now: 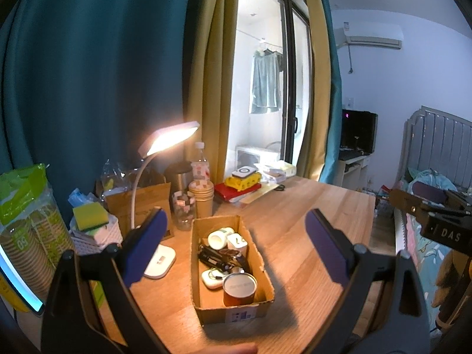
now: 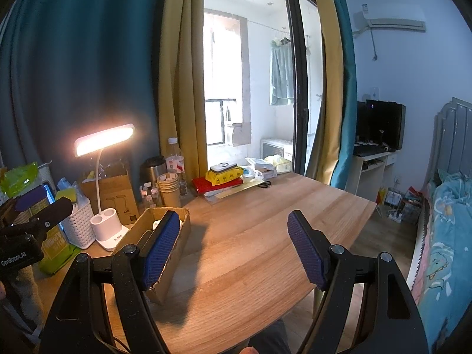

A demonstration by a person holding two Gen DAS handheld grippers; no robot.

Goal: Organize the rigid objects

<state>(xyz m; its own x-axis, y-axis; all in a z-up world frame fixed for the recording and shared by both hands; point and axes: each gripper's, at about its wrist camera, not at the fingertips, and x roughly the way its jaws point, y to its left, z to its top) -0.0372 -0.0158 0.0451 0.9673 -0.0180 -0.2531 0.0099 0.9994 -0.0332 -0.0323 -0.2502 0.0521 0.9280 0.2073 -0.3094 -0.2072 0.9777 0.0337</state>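
An open cardboard box (image 1: pixel 261 261) lies on the wooden desk (image 1: pixel 309 206) between the spread fingers of my left gripper (image 1: pixel 236 244), which is open and held above it. Inside lie an orange can with a silver lid (image 1: pixel 239 287), a white earbud case (image 1: pixel 211 278), black clutter (image 1: pixel 219 258) and two small white items (image 1: pixel 227 237). In the right wrist view the same box (image 2: pixel 171 253) sits behind the left finger of my right gripper (image 2: pixel 233 247), which is open and empty over bare desk. Each gripper shows at the edge of the other's view.
A lit white desk lamp (image 1: pixel 165 141) stands left of the box on its base (image 1: pixel 159 261). Behind it are paper cups (image 1: pixel 202 199), a glass jar (image 1: pixel 183 209), a bottle (image 1: pixel 200 165), a steel mug, a white basket (image 2: pixel 78 227) and stacked books (image 1: pixel 239 187). Scissors (image 2: pixel 264 184) lie further back. A bed is at right.
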